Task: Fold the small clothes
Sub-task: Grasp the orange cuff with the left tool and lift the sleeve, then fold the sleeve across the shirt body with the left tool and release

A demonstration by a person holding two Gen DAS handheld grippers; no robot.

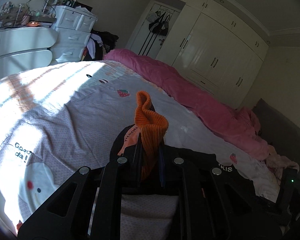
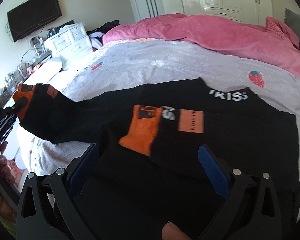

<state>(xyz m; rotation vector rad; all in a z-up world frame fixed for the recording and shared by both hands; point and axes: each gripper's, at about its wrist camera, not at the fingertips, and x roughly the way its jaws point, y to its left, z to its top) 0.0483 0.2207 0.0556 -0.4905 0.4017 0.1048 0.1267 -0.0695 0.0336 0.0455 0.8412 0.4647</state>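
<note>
A small black top [image 2: 240,136] with orange cuffs and white lettering lies on the bed. My left gripper [image 1: 149,140] is shut on the orange cuff [image 1: 150,126] of one sleeve, which sticks up between its fingers. In the right wrist view the left gripper [image 2: 20,102] holds that cuff [image 2: 23,92] out to the left, the sleeve stretched. The other sleeve is folded across the body, its orange cuff [image 2: 143,128] lying flat. My right gripper [image 2: 148,156] is open, its blue pads [image 2: 214,172] spread over the top's near part.
The bed has a pale printed sheet [image 1: 70,110] with strawberries. A pink duvet [image 2: 210,32] is heaped along the far side. White drawers [image 1: 74,34] and a cluttered dresser stand left; wardrobes [image 1: 214,46] are behind. A wall TV [image 2: 34,14] hangs at left.
</note>
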